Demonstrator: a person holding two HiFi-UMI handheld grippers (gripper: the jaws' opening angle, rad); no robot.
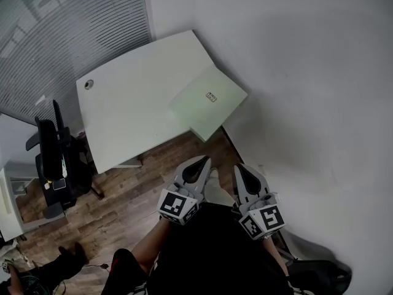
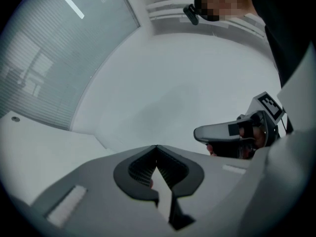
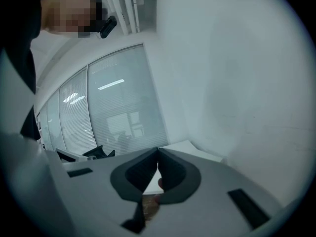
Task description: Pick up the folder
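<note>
A pale green folder [image 1: 207, 101] lies flat on the near right corner of a white desk [image 1: 129, 103], and its corner juts over the desk's edge. Both grippers hang well short of it, close to the person's body over the floor. The left gripper [image 1: 204, 160] has its jaws together with nothing between them, and its own view shows the tips meeting [image 2: 156, 146]. My right gripper [image 1: 238, 166] is shut and empty too [image 3: 158, 149]. It also shows at the right of the left gripper view [image 2: 197, 132]. Neither gripper touches the folder.
A white wall [image 1: 307, 72] runs close along the desk's right side. A glass partition with blinds [image 1: 61, 29] stands behind the desk. A black office chair [image 1: 55, 158] sits at the left on the wooden floor [image 1: 123, 208]. A dark bag [image 1: 319, 275] lies at the bottom right.
</note>
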